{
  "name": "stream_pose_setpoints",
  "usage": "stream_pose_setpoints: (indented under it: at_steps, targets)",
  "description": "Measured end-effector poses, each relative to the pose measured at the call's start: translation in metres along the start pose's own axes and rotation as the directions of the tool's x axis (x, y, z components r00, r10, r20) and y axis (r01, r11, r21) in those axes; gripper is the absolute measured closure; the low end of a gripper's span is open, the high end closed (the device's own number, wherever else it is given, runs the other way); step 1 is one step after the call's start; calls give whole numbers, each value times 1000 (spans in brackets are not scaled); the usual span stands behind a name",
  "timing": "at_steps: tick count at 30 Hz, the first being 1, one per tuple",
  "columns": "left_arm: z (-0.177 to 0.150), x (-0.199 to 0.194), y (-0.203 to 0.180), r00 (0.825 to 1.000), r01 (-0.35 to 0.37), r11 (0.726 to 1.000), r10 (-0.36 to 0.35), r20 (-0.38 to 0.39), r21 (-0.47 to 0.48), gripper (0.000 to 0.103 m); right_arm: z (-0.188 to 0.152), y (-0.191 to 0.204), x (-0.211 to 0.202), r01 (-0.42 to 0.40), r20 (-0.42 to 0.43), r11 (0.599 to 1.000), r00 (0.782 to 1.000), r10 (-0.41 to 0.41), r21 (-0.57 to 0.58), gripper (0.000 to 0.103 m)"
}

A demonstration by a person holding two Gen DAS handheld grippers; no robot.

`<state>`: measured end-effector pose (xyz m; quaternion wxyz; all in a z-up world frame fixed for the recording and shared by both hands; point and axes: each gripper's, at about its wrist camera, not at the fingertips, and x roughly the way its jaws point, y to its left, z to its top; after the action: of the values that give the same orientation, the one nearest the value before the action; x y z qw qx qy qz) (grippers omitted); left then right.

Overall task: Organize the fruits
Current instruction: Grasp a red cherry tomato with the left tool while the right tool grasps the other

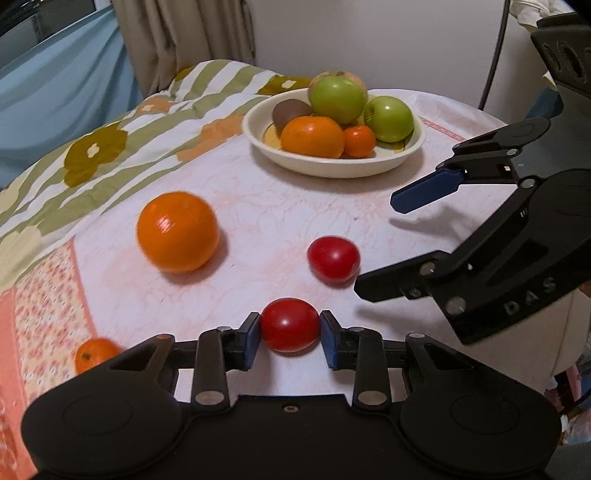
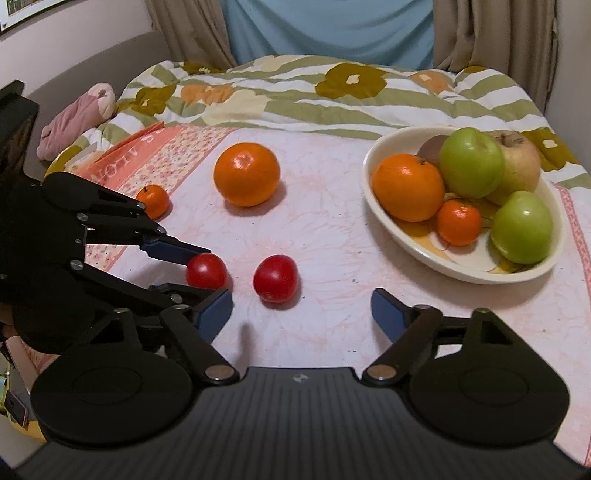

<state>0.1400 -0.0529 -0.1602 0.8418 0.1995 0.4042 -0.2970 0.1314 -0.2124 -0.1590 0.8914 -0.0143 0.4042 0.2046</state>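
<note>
My left gripper (image 1: 290, 338) is shut on a red tomato (image 1: 290, 325), low over the table; it also shows in the right wrist view (image 2: 206, 271). A second red tomato (image 1: 333, 259) (image 2: 276, 278) lies just beyond it. A large orange (image 1: 178, 232) (image 2: 246, 174) and a small mandarin (image 1: 95, 354) (image 2: 153, 201) lie loose on the cloth. A cream bowl (image 1: 255, 127) (image 2: 402, 240) holds two green apples, an orange, a mandarin, a kiwi and a yellowish apple. My right gripper (image 2: 301, 310) is open and empty, near the second tomato; it also shows in the left wrist view (image 1: 376, 243).
The table wears a pink patterned cloth (image 2: 332, 325). A green and orange flowered quilt (image 2: 295, 96) lies along its far side, with a pink soft object (image 2: 77, 118) at the left. Curtains and a blue sheet (image 2: 328, 26) hang behind.
</note>
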Motion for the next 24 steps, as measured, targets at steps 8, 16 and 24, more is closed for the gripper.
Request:
stream_pose_setpoints:
  at_steps: [8,16,24]
  targets:
    - [-12,-11,9,999,-38,998,37,-18,-59,65,5,8,16,-16,-13,1000,1000,16,-9,25]
    - [-17,-16,13,998,-64,991,62,-20,-117,65,10,13,26,-18,-24,999,1000,17,-31,35]
    - [-16,-23,13,997,-80,986,81,1,-143,65,10,18,30,-5,-32,997,999,3,-77,57]
